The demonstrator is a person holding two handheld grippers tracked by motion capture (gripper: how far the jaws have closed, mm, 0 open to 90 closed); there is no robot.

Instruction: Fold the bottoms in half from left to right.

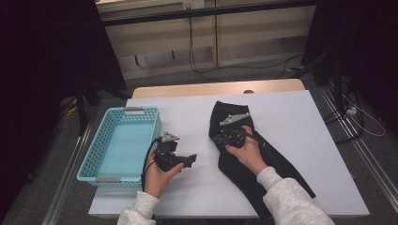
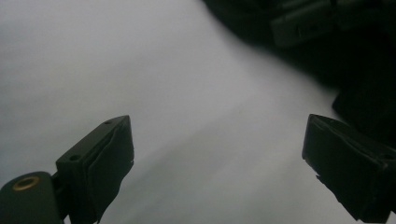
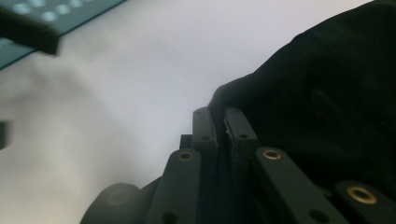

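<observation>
The person is working on a black garment [image 1: 244, 154] that is lying across the right half of the white table [image 1: 300, 122], its lower end running off toward the near edge. The right gripper [image 1: 220, 138] is sitting at the cloth's left edge, and in the right gripper view its 2 jaws are pressed together with a fold of the dark fabric [image 3: 322, 98] pinched at their tips. So the step in hand looks like a fold or a gather: the edge is being held and carried across the cloth.

The left gripper [image 1: 191, 159] is hovering over bare table between the garment and the turquoise basket [image 1: 89, 159], jaws spread wide with nothing between them; the left gripper view is showing only white tabletop under the 2 pads.

My guess is the next move calls for keeping that pinch firm while drawing the edge over, and bringing the idle left gripper in to pin or catch another part of the cloth. The basket is standing empty at the left, likely the destination.
</observation>
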